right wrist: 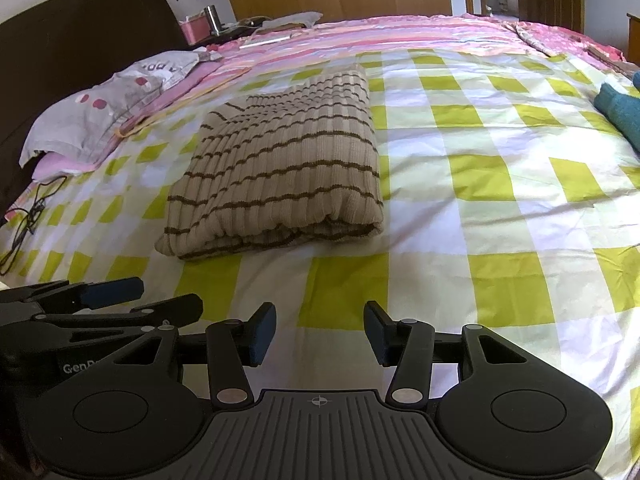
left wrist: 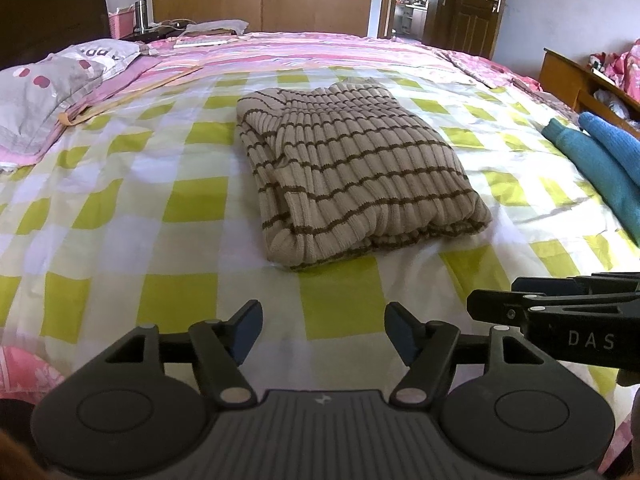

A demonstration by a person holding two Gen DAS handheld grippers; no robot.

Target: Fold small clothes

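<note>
A beige sweater with thin brown stripes (left wrist: 352,176) lies folded into a thick rectangle on the bed, resting on the green-and-white checked sheet (left wrist: 120,208). Its rounded folded edge faces both tools, and a sleeve or side layer is tucked along its left side.

The left tool (left wrist: 323,330) hovers short of the sweater's near edge, its blue-padded fingers (left wrist: 248,330) spread apart and empty, touching nothing. The right tool (right wrist: 320,334) hangs beside it, also short of the sweater and a little to the sweater's right, with its fingers likewise parted and holding nothing. Each tool shows in the other's camera, so the two sit just beside each other.

Left of the sweater, a grey pillow with red dots (left wrist: 44,84) lies at the head of the bed, and a dark cable (right wrist: 28,216) trails on the sheet below it. Right of the sweater, well apart, lies a blue garment (left wrist: 592,160). Beyond the sweater, a pink striped cover (left wrist: 304,50) spans the far side of the bed.
</note>
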